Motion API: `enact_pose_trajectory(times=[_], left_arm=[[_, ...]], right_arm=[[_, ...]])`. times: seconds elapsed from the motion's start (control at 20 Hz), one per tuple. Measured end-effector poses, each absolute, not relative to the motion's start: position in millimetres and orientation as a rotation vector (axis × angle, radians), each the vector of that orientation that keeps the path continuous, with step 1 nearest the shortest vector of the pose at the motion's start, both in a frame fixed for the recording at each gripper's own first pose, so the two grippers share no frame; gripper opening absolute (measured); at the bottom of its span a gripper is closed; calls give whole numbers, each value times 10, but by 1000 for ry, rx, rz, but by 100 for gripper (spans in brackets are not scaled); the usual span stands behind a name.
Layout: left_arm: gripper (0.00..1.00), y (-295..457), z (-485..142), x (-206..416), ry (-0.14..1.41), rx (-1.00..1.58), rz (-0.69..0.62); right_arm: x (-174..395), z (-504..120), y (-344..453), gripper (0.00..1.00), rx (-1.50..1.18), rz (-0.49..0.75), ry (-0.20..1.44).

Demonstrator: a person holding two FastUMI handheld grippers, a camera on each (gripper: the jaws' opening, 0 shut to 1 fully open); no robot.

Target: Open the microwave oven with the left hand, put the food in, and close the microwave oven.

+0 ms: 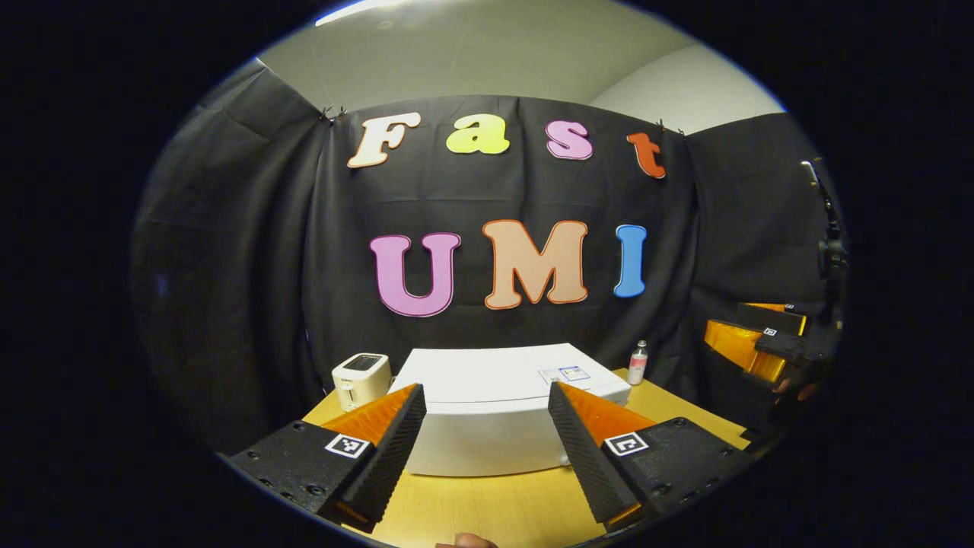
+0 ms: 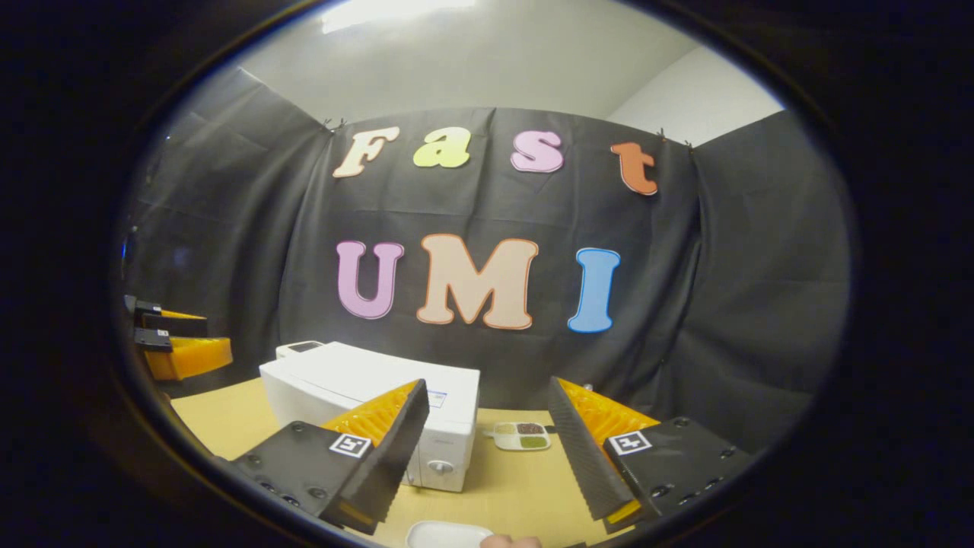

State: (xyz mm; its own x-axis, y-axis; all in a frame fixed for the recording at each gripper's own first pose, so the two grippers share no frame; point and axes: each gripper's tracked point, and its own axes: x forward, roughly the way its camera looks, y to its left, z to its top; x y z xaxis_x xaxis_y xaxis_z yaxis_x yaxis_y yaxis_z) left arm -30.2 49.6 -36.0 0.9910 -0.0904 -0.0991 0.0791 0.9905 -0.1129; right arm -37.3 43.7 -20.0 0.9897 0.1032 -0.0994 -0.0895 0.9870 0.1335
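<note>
I am holding 2 claws up over a wooden table [image 1: 487,502]. In the left gripper view, my left claw [image 1: 483,426] is standing wide open, with nothing between its 2 fingers. Past them the white microwave oven [image 1: 502,411] is sitting on the table, and its door is shut. A small white toaster [image 1: 361,378] is sitting just beside it on one side. A little bottle [image 1: 638,362] is standing near its far corner on the other side. My other claw is showing far off at the right edge of this view.

In the right gripper view, my right claw [image 2: 483,426] is wide open too, and it is holding nothing. The microwave oven [image 2: 365,396] is sitting to the left, behind one finger. A small tray of food [image 2: 521,436] with little squares of colour is lying on the table between my 2 fingers, near the microwave oven but not touching it. A white dish [image 2: 449,534] is peeking in at the bottom edge.
</note>
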Motion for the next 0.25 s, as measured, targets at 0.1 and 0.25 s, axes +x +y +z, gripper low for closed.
enact_pose_trajectory(times=[0.1,0.25], left_arm=[[96,523,-305,-306,88,-110,-80],[96,552,-265,-294,68,-94,-75]], right_arm=[[-359,-190,467,94,129,100,105],[-351,-146,511,94,135,108,101]])
